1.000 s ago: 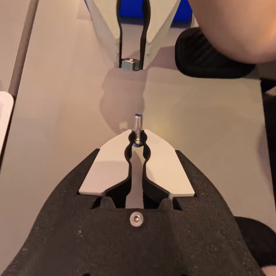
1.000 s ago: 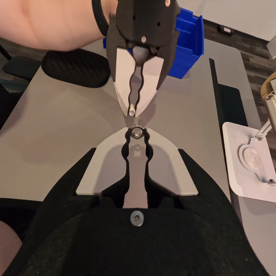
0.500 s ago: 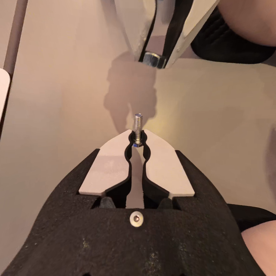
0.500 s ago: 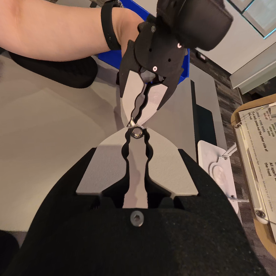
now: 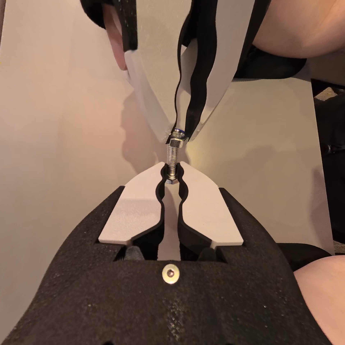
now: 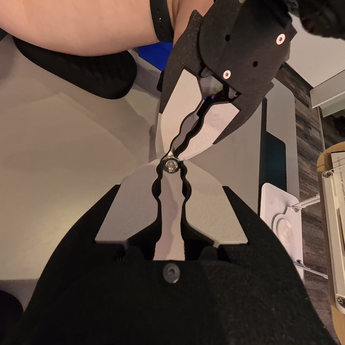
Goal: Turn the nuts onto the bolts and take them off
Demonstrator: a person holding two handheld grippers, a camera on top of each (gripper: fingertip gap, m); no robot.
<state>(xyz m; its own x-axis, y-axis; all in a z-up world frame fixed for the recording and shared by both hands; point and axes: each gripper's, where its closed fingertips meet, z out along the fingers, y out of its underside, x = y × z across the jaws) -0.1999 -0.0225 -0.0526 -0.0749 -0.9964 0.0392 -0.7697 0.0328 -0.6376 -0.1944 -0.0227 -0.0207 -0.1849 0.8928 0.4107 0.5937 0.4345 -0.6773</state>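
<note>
Left gripper (image 5: 172, 172) clamped tight on the threaded silver steel bolt (image 5: 171, 160), shank pointing straight ahead. Right gripper (image 6: 170, 164) pinching the small silver hex nut (image 6: 170, 165), now seated on the bolt's tip where a second ago a clear gap separated them. Beige tabletop (image 5: 56, 130) below, blue bin (image 6: 153, 56) behind.

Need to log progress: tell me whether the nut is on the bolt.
On: the nut sits over the bolt tip, threads visible below.
</note>
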